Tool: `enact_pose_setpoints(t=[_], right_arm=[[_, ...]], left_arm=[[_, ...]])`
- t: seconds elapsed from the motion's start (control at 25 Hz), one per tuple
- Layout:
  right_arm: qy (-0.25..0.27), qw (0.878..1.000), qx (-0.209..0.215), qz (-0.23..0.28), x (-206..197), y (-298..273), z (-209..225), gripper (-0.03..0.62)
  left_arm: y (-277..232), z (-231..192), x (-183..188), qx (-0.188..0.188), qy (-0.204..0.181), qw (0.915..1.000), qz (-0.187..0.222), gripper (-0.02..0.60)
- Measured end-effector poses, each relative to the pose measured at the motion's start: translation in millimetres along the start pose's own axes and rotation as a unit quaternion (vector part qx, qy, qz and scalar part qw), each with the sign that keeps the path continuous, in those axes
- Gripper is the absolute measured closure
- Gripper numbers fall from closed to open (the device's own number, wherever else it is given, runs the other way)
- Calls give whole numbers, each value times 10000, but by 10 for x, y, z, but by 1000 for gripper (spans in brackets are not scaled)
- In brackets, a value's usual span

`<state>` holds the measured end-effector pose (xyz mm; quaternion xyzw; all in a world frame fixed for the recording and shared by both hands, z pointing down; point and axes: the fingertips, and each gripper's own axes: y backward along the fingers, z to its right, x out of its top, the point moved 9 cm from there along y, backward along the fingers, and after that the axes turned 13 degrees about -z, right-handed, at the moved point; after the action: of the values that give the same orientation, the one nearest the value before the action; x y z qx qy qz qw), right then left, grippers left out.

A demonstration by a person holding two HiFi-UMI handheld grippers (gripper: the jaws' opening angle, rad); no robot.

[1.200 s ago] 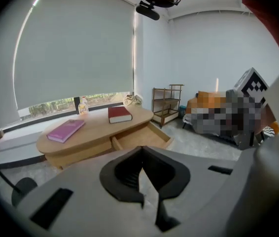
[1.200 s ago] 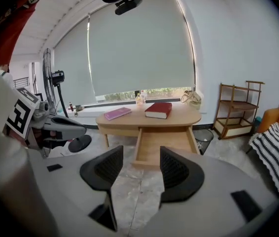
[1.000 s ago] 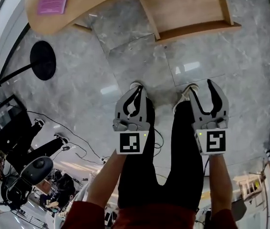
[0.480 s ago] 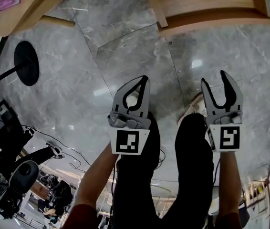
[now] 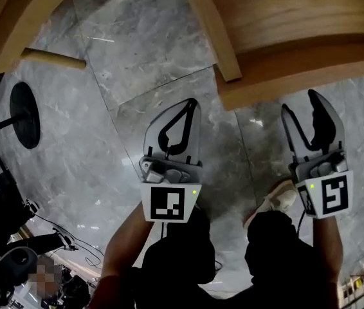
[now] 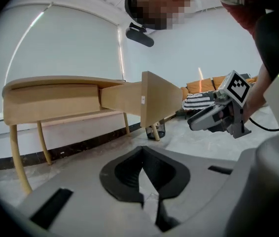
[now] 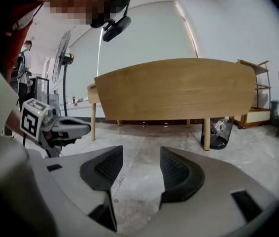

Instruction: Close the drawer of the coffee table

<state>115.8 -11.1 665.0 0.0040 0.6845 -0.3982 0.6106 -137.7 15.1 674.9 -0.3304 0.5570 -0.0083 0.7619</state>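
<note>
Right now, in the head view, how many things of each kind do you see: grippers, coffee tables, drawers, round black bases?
Grippers: 2 (left gripper, right gripper)
Coffee table: 1
Drawer, open: 1
Round black base: 1
Total: 5

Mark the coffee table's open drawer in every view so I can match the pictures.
Head view: the drawer is at top right, pulled out.
Left gripper view: the drawer is at centre, jutting right from the coffee table.
Right gripper view: the drawer shows its wide front panel across the middle.
Shared landmark: the dark bin beside a table leg, seen in both gripper views.
</note>
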Motion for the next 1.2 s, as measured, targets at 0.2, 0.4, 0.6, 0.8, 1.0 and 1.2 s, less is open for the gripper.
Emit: enact_pose_setpoints(t=[0.2, 0.4, 0.6, 0.8, 1.0, 1.2], right_arm=[[-272, 9981, -13, 557, -32, -66, 86, 375], [146, 9969, -243, 728, -16, -53, 93, 374], [91, 9952, -367, 906, 138, -41, 104, 372], [245, 9937, -471, 986, 190, -67, 96, 367], [242, 9919, -615, 1085, 252, -91, 120, 363], [346, 9879, -713, 1333, 395, -72, 132, 351]], left_arm=[[-198, -128, -96, 239, 318, 9987, 328, 574], [-228, -210, -73, 420, 400, 9960, 680, 574], [-192, -188, -9, 483, 423, 9954, 716, 574], [-249, -212, 1, 468, 383, 9951, 783, 574], [-292, -256, 6, 459, 463, 9946, 805, 574], [-317, -248, 12, 407, 493, 9944, 838, 574]])
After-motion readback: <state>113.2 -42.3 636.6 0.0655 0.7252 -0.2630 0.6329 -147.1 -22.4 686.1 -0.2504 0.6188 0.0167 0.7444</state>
